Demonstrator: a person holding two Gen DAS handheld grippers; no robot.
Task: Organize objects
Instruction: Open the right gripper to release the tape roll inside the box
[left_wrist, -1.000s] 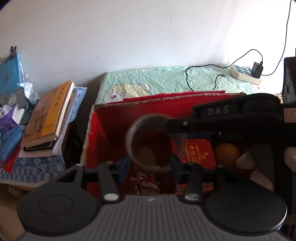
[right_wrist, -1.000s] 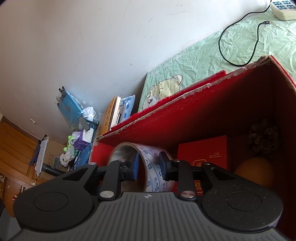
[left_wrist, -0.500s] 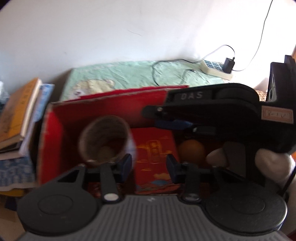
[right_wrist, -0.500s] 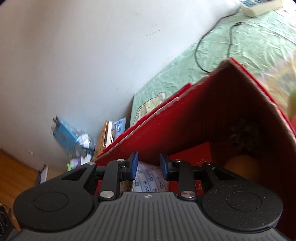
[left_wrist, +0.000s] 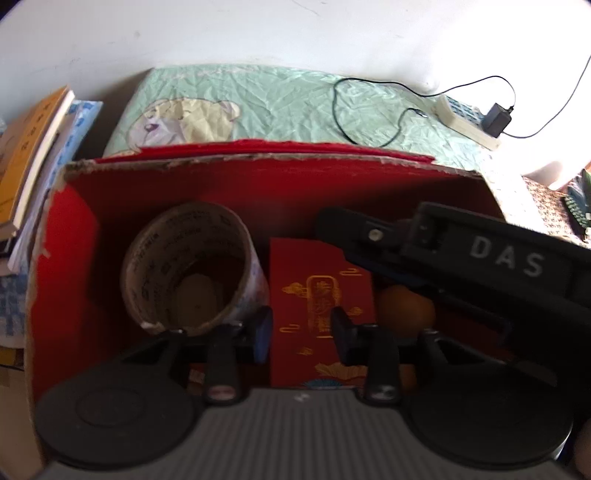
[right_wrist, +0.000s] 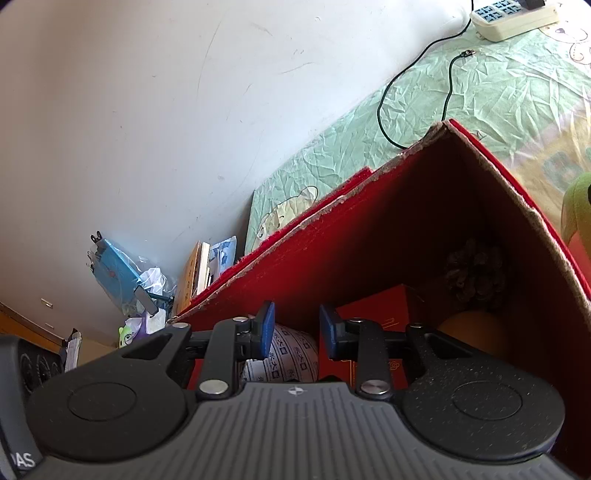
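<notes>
Inside the red box (left_wrist: 74, 236) the tape roll (left_wrist: 192, 269) sits left of a red packet (left_wrist: 317, 288). The left claw (left_wrist: 301, 332) has just been opening over the packet, empty. The right claw (right_wrist: 297, 328) looks slightly spread, seemingly gripping nothing.

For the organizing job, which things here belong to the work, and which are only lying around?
Belong to the job:
- red cardboard box
- tape roll
- small red packet
- orange fruit
- pine cone
- left gripper and right gripper, both open, nothing held

Lying about:
- power strip
- books
- green sheet
</notes>
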